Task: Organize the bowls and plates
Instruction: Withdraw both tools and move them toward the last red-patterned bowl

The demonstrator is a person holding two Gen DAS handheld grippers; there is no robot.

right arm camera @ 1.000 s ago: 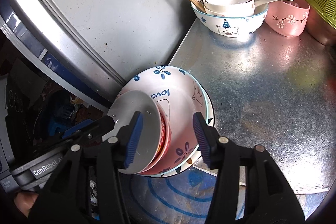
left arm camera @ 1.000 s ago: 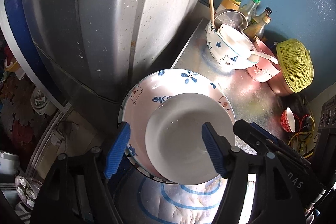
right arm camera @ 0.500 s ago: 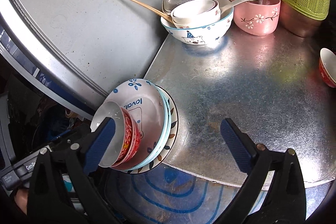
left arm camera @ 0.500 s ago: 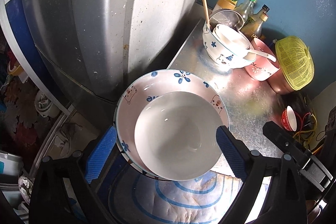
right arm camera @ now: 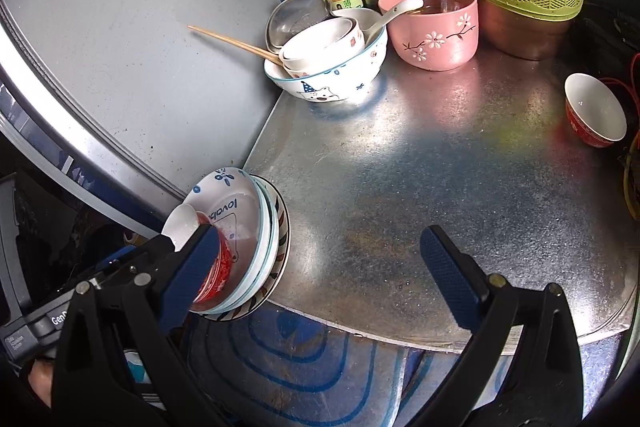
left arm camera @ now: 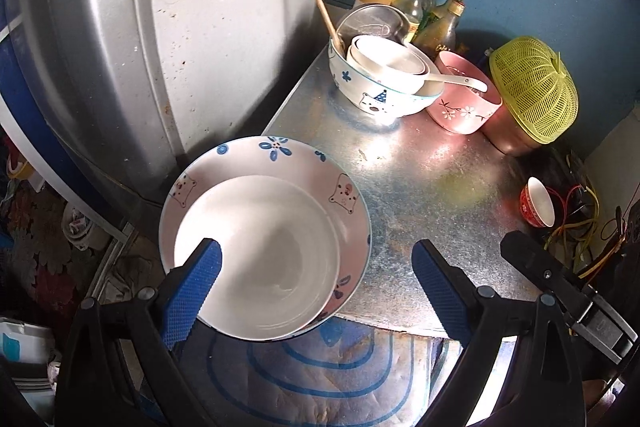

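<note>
Blue rubber pads on both grippers are spread wide and neither one has hold of anything. The left gripper hangs over the stack with one pad in front of the top bowl's rim, not pinching it; the right gripper has only bare countertop between its pads. So the stack looks finished with: a white-inside, red-outside small bowl nested in the pink cartoon-bear bowl, which sits on a couple of plates at the near left corner of the shiny galvanized metal countertop (hanging over the edge a bit, which makes me nervous).

My read is we're between steps. Still loose: another small red-and-white bowl lying tilted at the far right edge, well apart from the stack. The blue-rimmed bear bowl holding smaller bowls and chopsticks and the pink flowered bowl stand at the back. Next move is probably reaching the right gripper across to that stray bowl, jaws straddling its rim.
</note>
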